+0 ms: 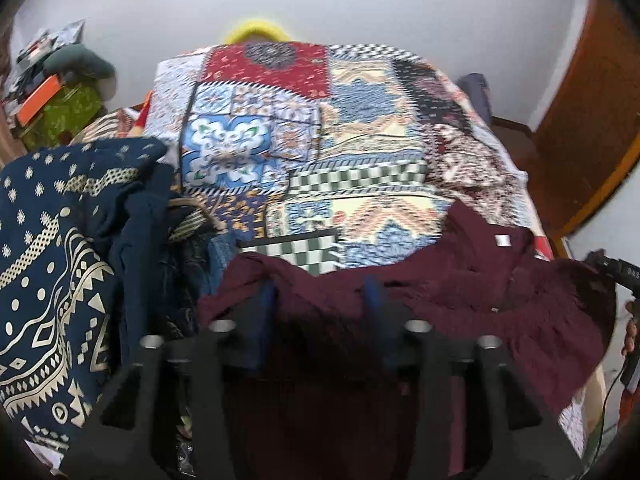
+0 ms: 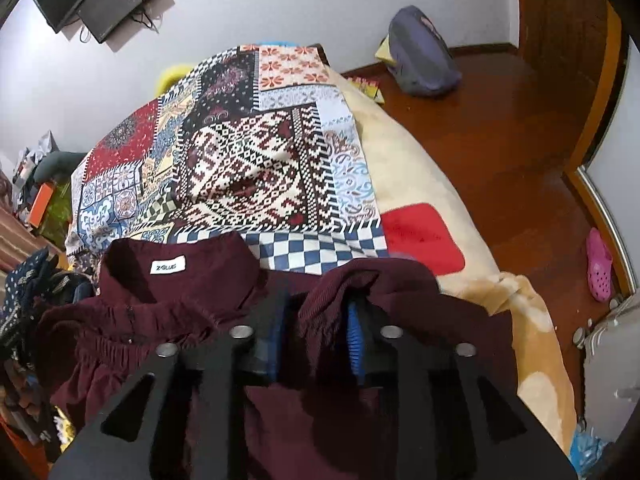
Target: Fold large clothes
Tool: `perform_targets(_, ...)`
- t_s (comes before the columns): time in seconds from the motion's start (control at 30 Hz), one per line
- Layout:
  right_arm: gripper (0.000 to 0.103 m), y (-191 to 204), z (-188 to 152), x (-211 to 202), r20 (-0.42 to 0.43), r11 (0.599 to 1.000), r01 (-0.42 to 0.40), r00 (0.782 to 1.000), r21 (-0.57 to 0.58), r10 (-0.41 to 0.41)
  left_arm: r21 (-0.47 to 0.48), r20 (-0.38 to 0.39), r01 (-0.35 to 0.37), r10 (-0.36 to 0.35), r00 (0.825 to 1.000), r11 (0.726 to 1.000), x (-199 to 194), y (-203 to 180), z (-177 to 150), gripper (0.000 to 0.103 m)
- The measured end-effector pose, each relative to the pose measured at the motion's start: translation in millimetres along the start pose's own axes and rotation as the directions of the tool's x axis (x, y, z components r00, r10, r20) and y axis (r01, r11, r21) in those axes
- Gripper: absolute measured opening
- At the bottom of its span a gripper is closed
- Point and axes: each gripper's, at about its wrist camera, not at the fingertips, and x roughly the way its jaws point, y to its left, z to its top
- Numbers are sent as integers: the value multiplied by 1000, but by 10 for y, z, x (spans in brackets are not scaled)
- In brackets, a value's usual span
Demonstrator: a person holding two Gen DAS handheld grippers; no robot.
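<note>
A maroon garment (image 1: pixel 460 292) with a white label lies at the near edge of a bed covered by a patchwork sheet (image 1: pixel 304 140). My left gripper (image 1: pixel 320 300) has maroon cloth bunched between its blue-padded fingers. In the right wrist view the same maroon garment (image 2: pixel 180 292) shows its collar and white label (image 2: pixel 168 267). My right gripper (image 2: pixel 316 332) has a fold of the maroon cloth draped over and between its fingers. The jaws of both stand a little apart around cloth.
A navy garment with cream patterns (image 1: pixel 52 248) is heaped left of the maroon one. The patchwork sheet (image 2: pixel 240 152) lies on a cream blanket (image 2: pixel 412 168). A purple backpack (image 2: pixel 424 60) and a pink shoe (image 2: pixel 600 264) lie on the wooden floor.
</note>
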Motion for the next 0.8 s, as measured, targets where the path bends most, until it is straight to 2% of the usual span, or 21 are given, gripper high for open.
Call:
perform_targets(0.03, 49, 8, 31, -6, -14, 1000, -9, 1000, 2, 9, 10, 15, -5, 5, 1000, 1000, -57, -31, 3, 65)
perform_targets(0.07, 54, 31, 28, -78, -22, 1000, -9, 1000, -2, 9, 25, 39, -23, 22, 999, 999, -132, -71, 2, 73)
perform_targets(0.1, 62, 66, 24, -153, -17, 1000, 11, 1000, -12, -11, 46, 63, -44, 41, 997, 998, -215, -116, 0, 75)
perform_targets(0.13, 65, 124, 39, -169, -9, 999, 33, 999, -26, -33, 70, 82, -57, 51, 995, 996, -286, -164, -2, 78)
perform_targets(0.23, 66, 288, -17, -435, 50, 990, 90, 995, -111, -85, 111, 127, -63, 49, 991, 992, -498, -270, -20, 81)
perform_targets(0.33, 66, 408, -123, -621, 90, 984, 89, 993, -151, -76, 121, 149, -5, -13, 989, 993, -671, -371, -106, 89)
perform_targets(0.43, 66, 638, -304, -688, 94, 970, 59, 995, -237, -38, 163, 129, 39, -61, 990, 986, -693, -515, -250, 90)
perform_targets(0.63, 67, 1092, -771, -450, 32, 927, -15, 999, -375, 29, 274, 55, 58, -76, 996, 960, -460, -852, -679, 90)
perform_targets(0.8, 67, 1257, -1056, -53, -6, 896, -1, 1000, -445, -2, 271, -30, 82, -76, 997, 959, -117, -947, -986, 90)
